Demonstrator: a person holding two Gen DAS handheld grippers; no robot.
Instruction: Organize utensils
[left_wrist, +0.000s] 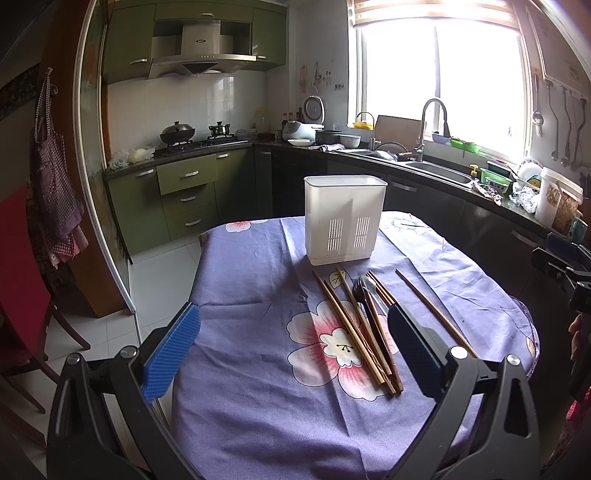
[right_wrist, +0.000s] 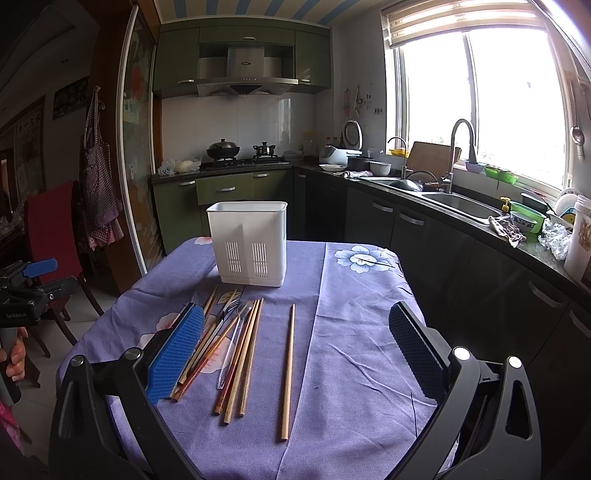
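Observation:
A white slotted utensil holder (left_wrist: 345, 219) (right_wrist: 252, 243) stands upright at the far side of the table. In front of it lies a loose pile of wooden chopsticks (left_wrist: 356, 332) (right_wrist: 240, 354) with a dark spoon (left_wrist: 364, 291) and a fork (right_wrist: 231, 308) among them. One chopstick (left_wrist: 436, 314) (right_wrist: 288, 369) lies apart to the right. My left gripper (left_wrist: 293, 345) is open and empty above the near table, the pile just inside its right finger. My right gripper (right_wrist: 295, 350) is open and empty, with the single chopstick between its fingers.
The table wears a purple flowered cloth (left_wrist: 258, 280) (right_wrist: 351, 332). A red chair (right_wrist: 51, 221) stands left of the table. A kitchen counter with sink (right_wrist: 458, 205) runs along the right. The other gripper shows at the frame edges (left_wrist: 565, 266) (right_wrist: 33, 284).

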